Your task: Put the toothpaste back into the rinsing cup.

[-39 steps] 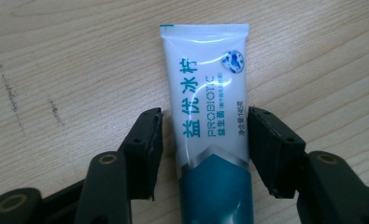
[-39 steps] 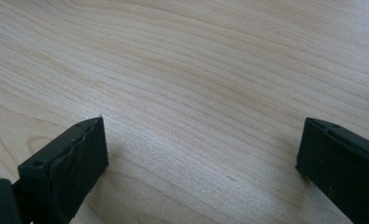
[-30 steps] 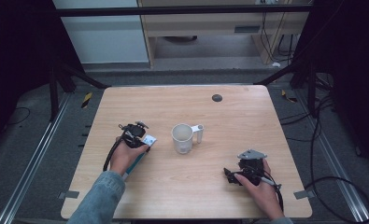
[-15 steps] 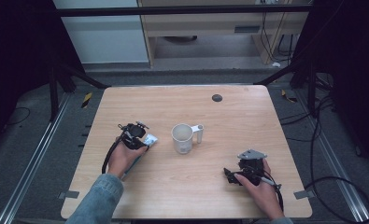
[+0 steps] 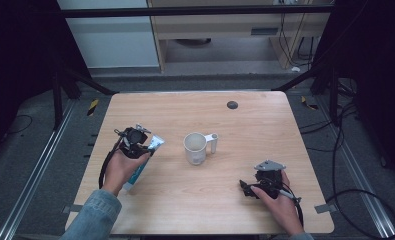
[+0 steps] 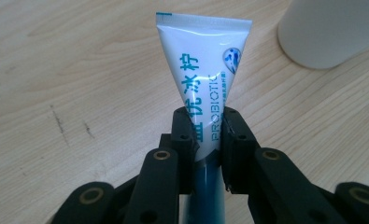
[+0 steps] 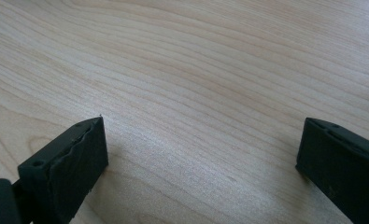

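Pale wood-grain table [image 5: 245, 120] fills most of what I see from above, with dark floor and cabling around it. My left gripper [image 6: 204, 140] is clamped on the white-and-blue plastic toothpaste tube [image 6: 203, 70], its pads pinching the flat body partway along, the crimped end standing out ahead of the jaws and the darker cap end running back between the fingers. In the high view that tube [image 5: 144, 162] hangs from the left gripper [image 5: 133, 141], slanting back toward my forearm. The white ceramic mug [image 5: 195, 148] sits just ahead and off to one side of the clamped tube, its wall showing in the left gripper view [image 6: 331, 28]. My right gripper [image 7: 201, 154] rests low over bare wood with its jaws wide apart, nothing between them; from above it [image 5: 261, 186] lies well apart from the mug.

The risk as I judge it: the grip sits on a soft, tapering part of the tube, so the tube could slide or swivel in the pads if I swing it quickly — and a pivoting tail might clip the mug's rim or tip it.

Against the picture from a second ago, the left jaws have just been closing onto the tube, and the tube now shows longer and clear of my hand — lifted rather than lying tucked beside the gripper. Mug and right gripper sit where they were.
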Demonstrator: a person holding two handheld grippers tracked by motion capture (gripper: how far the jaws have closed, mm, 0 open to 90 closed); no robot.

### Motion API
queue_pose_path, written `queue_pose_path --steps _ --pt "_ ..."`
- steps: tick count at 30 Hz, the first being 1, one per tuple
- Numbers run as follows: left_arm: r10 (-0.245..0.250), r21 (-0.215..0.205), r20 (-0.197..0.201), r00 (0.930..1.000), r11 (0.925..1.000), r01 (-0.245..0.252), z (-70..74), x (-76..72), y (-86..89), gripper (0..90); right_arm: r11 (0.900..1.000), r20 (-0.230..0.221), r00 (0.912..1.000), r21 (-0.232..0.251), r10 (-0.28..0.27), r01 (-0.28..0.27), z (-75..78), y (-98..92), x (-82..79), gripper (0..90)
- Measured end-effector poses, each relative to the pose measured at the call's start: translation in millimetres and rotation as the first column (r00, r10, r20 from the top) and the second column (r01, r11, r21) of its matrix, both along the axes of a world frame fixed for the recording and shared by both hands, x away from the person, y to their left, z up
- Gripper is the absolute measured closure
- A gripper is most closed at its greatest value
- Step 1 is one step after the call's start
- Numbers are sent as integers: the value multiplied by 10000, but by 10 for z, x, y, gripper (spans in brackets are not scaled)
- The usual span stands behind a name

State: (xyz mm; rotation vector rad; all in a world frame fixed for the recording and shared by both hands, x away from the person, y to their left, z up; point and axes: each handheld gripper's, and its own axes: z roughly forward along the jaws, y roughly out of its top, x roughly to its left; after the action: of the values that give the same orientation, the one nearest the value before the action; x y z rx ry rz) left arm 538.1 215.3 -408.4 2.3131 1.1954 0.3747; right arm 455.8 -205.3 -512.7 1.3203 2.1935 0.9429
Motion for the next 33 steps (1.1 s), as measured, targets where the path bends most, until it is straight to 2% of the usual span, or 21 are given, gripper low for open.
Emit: queue_pose_path --steps 6,10,16,20,27,33 --pt "133 -290 365 9992 9995 -123 125 22 32 769 10000 -1 10000 -1 -1 1 0 0 0 21" --pt "114 -436 756 9971 9990 -81 196 10 8 770 10000 2 10000 -9 9 -9 0 -1 0 21" --pt "66 -674 1194 9928 9977 15 284 -8 -74 770 10000 7 10000 -18 16 -16 0 -2 0 21" --pt "7 -843 1339 9910 9964 107 332 -6 -145 770 10000 10 10000 -20 12 -12 0 -1 0 21" --pt "-35 -894 1627 9867 9958 183 423 19 -243 771 10000 2 10000 -13 -3 3 0 -1 0 21" --pt "-126 -1217 1964 9804 9919 372 528 18 -359 771 10000 8 10000 -18 13 -13 0 -1 0 21"
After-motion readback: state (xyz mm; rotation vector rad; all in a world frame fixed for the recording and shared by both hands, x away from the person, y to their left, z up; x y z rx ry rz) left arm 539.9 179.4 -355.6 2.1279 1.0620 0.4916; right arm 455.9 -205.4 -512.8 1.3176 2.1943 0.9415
